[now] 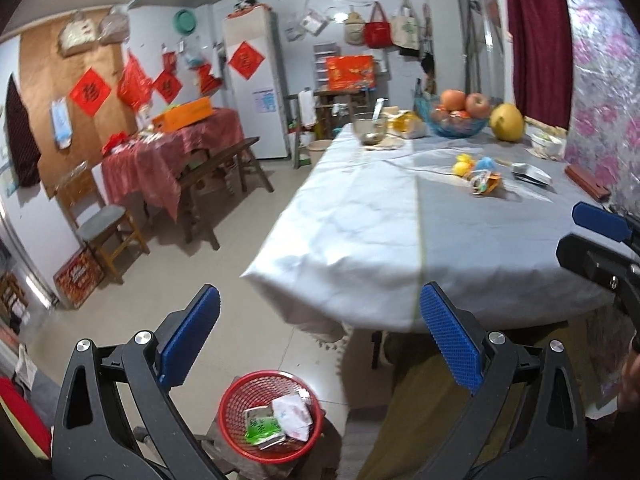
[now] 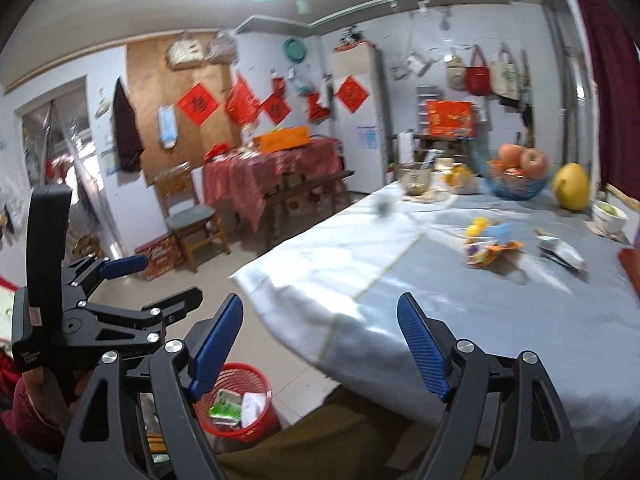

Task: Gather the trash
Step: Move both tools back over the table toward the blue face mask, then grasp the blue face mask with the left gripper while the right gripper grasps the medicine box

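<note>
A red mesh trash basket [image 1: 240, 408] stands on the floor by the table's near corner, holding a green packet [image 1: 262, 428] and a white wrapper [image 1: 292, 414]; it also shows in the right wrist view [image 2: 260, 388]. On the table lie an orange crumpled snack wrapper [image 1: 486, 184] and a silver foil packet [image 1: 532, 174]; the right wrist view shows the wrapper [image 2: 490, 252] and the packet [image 2: 562, 254] too. My left gripper [image 1: 320, 328] is open and empty above the floor near the basket. My right gripper [image 2: 320, 340] is open and empty at the table's near edge.
The table [image 1: 360, 220] wears a white and grey cloth. At its far end stand a blue fruit bowl [image 1: 460, 124], a yellow pomelo [image 1: 507, 122], a glass bowl [image 1: 370, 128] and yellow and blue toys [image 1: 472, 164]. A wooden chair [image 1: 104, 228] and a red-clothed side table [image 1: 168, 156] stand left.
</note>
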`<control>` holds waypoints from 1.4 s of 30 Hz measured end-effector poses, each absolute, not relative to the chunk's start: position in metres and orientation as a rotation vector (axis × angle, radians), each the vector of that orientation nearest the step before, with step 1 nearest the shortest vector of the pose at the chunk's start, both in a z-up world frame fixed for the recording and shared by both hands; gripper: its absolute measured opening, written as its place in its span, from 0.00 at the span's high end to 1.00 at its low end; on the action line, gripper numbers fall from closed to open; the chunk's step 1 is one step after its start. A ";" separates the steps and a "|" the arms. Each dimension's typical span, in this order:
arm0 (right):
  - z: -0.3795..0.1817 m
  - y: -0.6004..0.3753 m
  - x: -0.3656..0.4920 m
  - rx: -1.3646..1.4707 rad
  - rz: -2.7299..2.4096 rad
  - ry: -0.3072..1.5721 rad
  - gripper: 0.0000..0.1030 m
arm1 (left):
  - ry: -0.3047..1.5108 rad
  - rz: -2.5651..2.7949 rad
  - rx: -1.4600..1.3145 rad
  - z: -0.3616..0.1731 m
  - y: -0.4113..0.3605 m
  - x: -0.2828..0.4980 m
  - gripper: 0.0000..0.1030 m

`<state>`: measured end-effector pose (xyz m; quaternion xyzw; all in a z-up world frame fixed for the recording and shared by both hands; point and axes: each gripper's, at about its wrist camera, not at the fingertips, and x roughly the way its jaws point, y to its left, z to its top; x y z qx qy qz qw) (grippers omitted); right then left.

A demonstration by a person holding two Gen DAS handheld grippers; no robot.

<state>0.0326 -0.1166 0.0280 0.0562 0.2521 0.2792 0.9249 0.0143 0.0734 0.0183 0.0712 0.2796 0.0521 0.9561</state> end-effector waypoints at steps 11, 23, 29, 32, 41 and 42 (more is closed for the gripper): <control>0.003 -0.228 0.065 0.270 0.356 0.529 0.18 | 0.604 -0.045 0.205 0.008 -0.008 0.079 0.07; -0.065 -0.301 0.139 0.392 0.163 0.667 0.18 | 0.713 -0.137 0.239 -0.026 -0.048 0.187 0.07; -0.076 -0.320 0.166 0.396 0.104 0.668 0.18 | 0.698 -0.186 0.278 -0.026 -0.088 0.244 0.07; -0.078 -0.329 0.175 0.403 0.089 0.663 0.18 | 0.677 -0.229 0.269 -0.019 -0.107 0.271 0.07; -0.087 -0.343 0.195 0.418 0.084 0.667 0.18 | 0.589 -0.295 0.376 -0.031 -0.171 0.327 0.24; -0.089 -0.344 0.197 0.420 0.086 0.668 0.18 | 0.596 -0.293 0.394 -0.036 -0.175 0.333 0.27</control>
